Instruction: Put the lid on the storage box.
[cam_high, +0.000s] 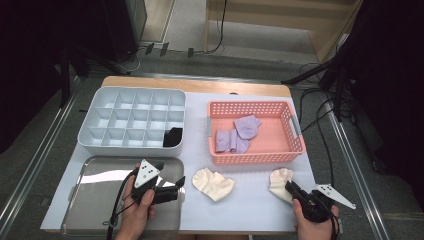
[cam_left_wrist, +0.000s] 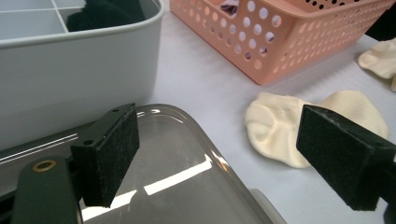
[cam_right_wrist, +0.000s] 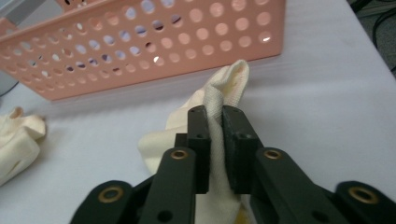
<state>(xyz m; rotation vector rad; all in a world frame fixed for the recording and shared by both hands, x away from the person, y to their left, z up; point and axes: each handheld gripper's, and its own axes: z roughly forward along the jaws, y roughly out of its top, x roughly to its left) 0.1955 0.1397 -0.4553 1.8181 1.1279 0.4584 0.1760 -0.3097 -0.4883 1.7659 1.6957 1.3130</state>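
Observation:
A cream sock (cam_high: 278, 180) lies on the white mat in front of the pink basket (cam_high: 250, 159), and my right gripper (cam_high: 292, 189) is shut on it. In the right gripper view the pads pinch a raised fold of this cream sock (cam_right_wrist: 224, 88) just before the basket wall (cam_right_wrist: 140, 51). A second cream sock (cam_high: 213, 183) lies flat at the mat's middle front, free of both grippers. My left gripper (cam_high: 172, 187) stands open over the right edge of the metal tray (cam_high: 95, 190). Nothing is between its pads (cam_left_wrist: 109, 154), and the second cream sock (cam_left_wrist: 275, 133) lies beyond them.
Purple socks (cam_high: 239, 134) lie in the pink basket. A grey divided organizer (cam_high: 100, 142) stands at the back left with a black sock (cam_high: 173, 136) in its front right compartment. Cables trail on the floor at the right beyond the table.

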